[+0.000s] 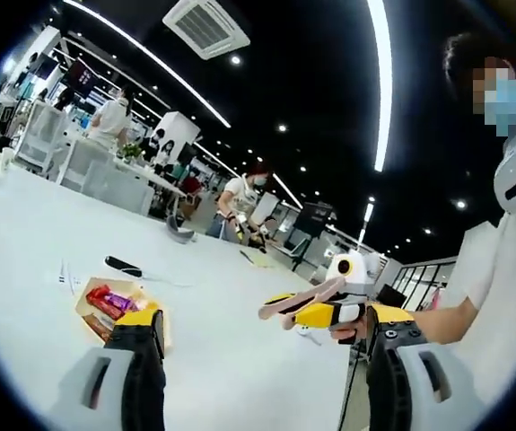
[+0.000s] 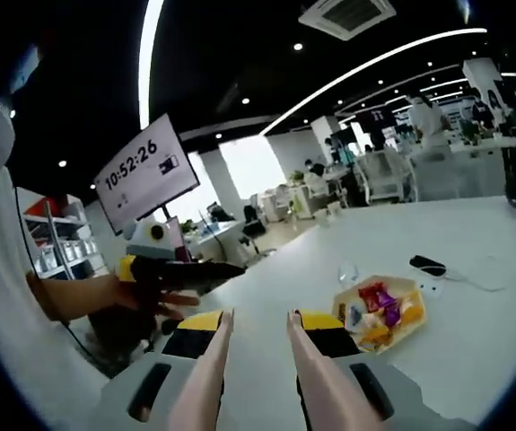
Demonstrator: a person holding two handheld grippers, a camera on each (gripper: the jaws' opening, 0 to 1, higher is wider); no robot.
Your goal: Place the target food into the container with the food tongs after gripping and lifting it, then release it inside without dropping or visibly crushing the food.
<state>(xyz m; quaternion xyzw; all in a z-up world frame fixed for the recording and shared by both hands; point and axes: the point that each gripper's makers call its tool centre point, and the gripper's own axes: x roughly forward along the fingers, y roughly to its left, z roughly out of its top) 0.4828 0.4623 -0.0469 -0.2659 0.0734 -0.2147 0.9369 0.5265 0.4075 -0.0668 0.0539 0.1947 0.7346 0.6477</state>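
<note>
A paper tray [image 1: 105, 310] [image 2: 410, 296] of wrapped foods in red, purple and yellow sits on the white table [image 1: 24, 233] [image 2: 491, 350]. My right gripper [image 2: 258, 316] is shut on beige food tongs [image 2: 211, 359]. The tongs' two arms stand apart with nothing between them, short of the tray. In the left gripper view the right gripper [image 1: 271, 310] hangs above the table edge, its tongs pointing toward the tray. My left gripper [image 1: 265, 312] is open and holds nothing, its left jaw just in front of the tray. It also shows in a hand as the left gripper [image 2: 226, 268].
A black oblong object [image 1: 123, 266] [image 2: 428, 265] and white paper [image 1: 65, 277] lie beyond the tray. The person [image 1: 500, 269] holding the grippers stands at the table's edge. Other people [image 1: 240, 202] and white desks [image 1: 105, 175] fill the background.
</note>
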